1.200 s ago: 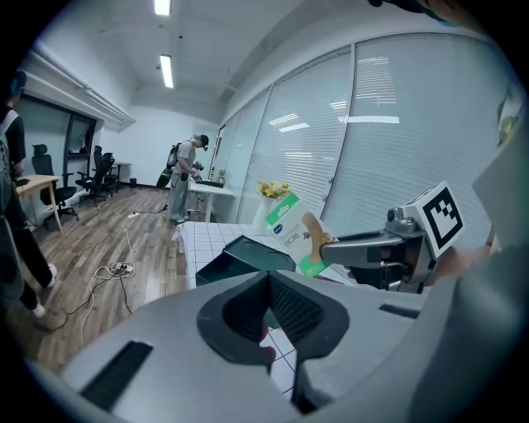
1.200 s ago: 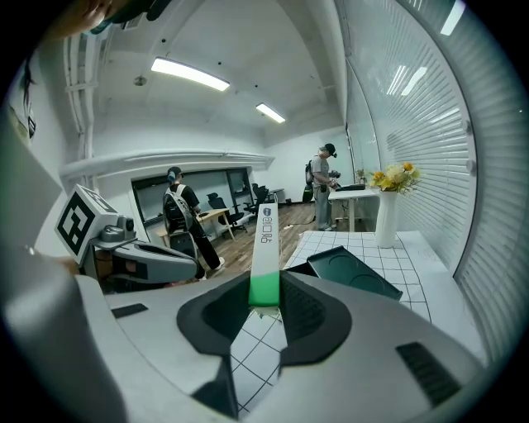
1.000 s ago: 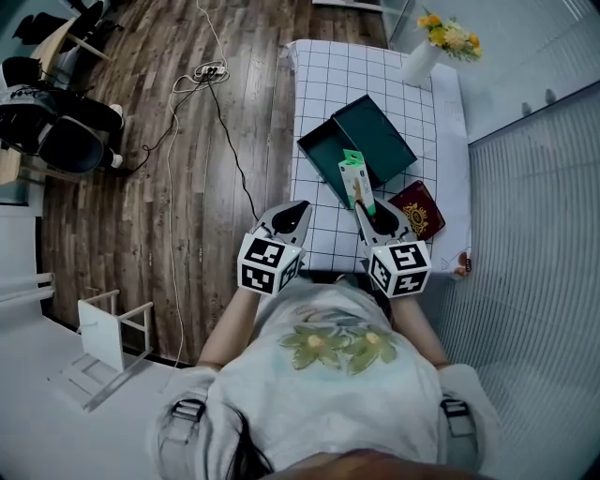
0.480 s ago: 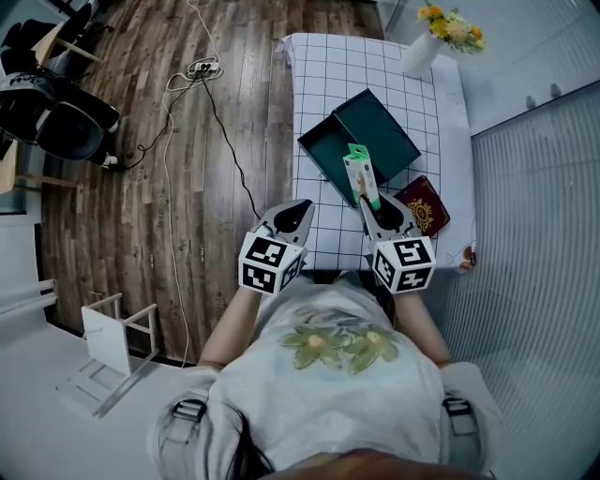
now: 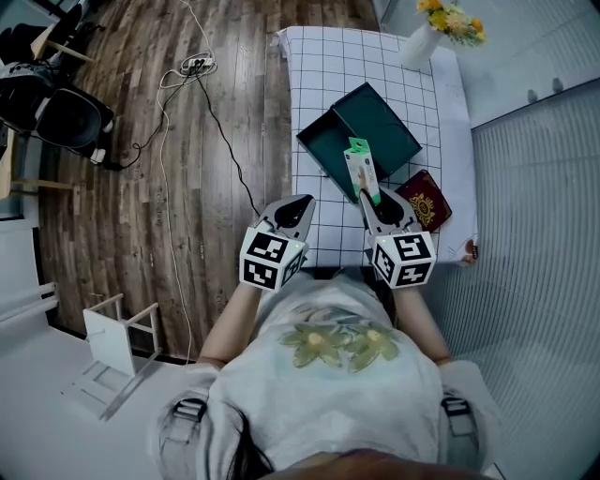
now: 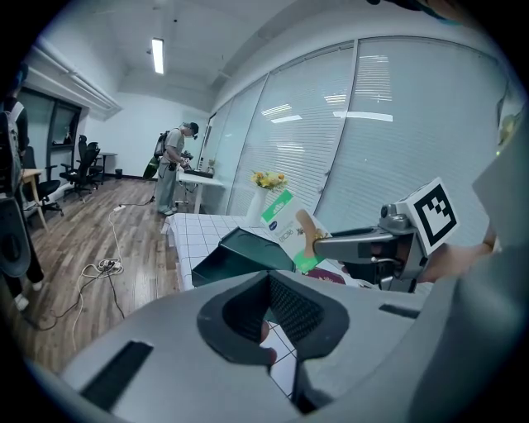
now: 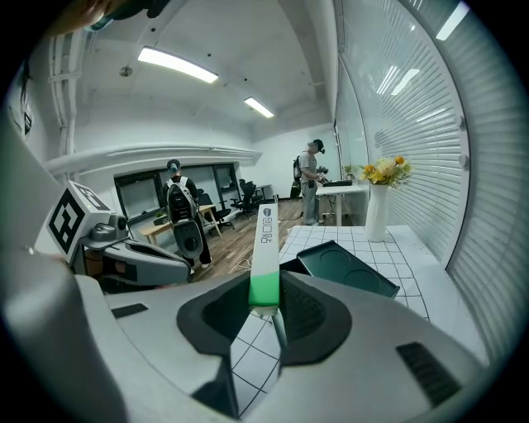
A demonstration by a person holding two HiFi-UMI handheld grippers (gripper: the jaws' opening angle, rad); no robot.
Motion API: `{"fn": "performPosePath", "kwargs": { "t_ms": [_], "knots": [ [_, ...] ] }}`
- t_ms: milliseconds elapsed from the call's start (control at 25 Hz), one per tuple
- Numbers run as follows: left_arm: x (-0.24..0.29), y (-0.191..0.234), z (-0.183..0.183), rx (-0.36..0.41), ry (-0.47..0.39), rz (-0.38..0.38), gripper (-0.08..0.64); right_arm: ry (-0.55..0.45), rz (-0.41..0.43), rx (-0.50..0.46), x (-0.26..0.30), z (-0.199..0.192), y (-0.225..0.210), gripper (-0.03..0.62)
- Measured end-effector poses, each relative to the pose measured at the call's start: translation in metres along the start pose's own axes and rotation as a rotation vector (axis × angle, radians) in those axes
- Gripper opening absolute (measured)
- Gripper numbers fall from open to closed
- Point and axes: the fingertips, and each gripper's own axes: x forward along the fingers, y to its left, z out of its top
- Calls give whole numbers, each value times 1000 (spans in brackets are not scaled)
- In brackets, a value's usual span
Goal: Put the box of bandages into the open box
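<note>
**While the bandages were held aloft, the open box lay unfilled**

Since the box of bandages [image 5: 359, 171] was gripped at its green end by the right tongs [image 5: 371, 199] and held clear of the tabletop [image 5: 450, 112], the pick-up was judged complete. The carton was tilted upward, and its far end was seen against the near edge of the open box [image 5: 384, 131]. It was not inside, and nothing else was seen in the dark green tray. What was left, by that reading, was the carry over the tray, the lowering and the release. The left tongs [image 5: 302, 204] were clenched on nothing and held near the tabletop's front edge, apart from the work.

The tabletop was covered by a white cloth [image 5: 323, 84] ruled with dark squares. A dark red booklet [image 5: 424, 206] lay just beside the open box, toward the right edge. A white vase [image 5: 419, 47] of yellow flowers [image 5: 450, 23] was set at the far corner. The floor [image 5: 141, 187] was laid in dark wood planks, with cables [image 5: 202, 70] trailed across it. Office chairs [image 5: 56, 108] were grouped at the left, and a glass wall [image 5: 534, 187] with blinds was seen at the right. A person [image 6: 175, 165] was seen standing at a far desk [image 6: 200, 178].
</note>
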Motion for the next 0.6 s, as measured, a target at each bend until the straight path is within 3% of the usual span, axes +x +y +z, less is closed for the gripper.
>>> {"fn": "performPosePath", "kwargs": {
  "t_ms": [600],
  "knots": [
    [-4,13,2,-7,6,5,8,23,-29,24,14,-10,-4,87]
  ]
}}
